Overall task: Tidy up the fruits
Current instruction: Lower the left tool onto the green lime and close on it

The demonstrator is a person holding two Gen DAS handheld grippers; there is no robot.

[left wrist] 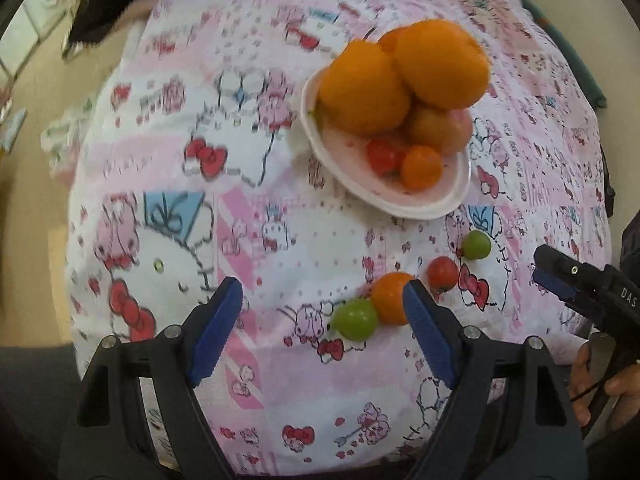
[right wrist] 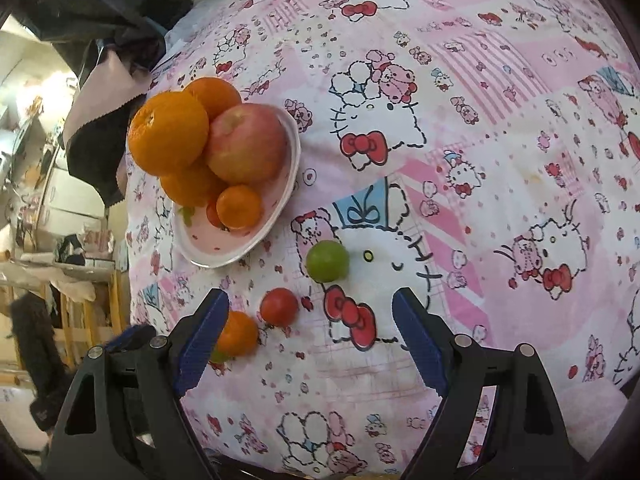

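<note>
- Left gripper (left wrist: 322, 312) – jaws apart, empty, over the cloth (left wrist: 280, 216).
- Right gripper (right wrist: 310, 320) likewise.
- Plate (right wrist: 288, 184) – long axis diagonal; round fruits (left wrist: 394, 298) show no direction.

Behind the left claw (right wrist: 308, 334) finger in the right wrist view, a green fruit (right wrist: 219, 356) shows only as a sliver below the small orange (right wrist: 237, 333), which is itself partly covered. On the plate (right wrist: 256, 242), a red fruit (right wrist: 213, 213) peeks out between the oranges, mostly hidden. In the left wrist view the apple (left wrist: 440, 128) sits largely behind the piled oranges (left wrist: 400, 80), which are blurred. The other claw (left wrist: 560, 280) is cut off at the right edge; its fingers are not clear. The room beyond the cloth (left wrist: 280, 220) is too blurred to tell.
</note>
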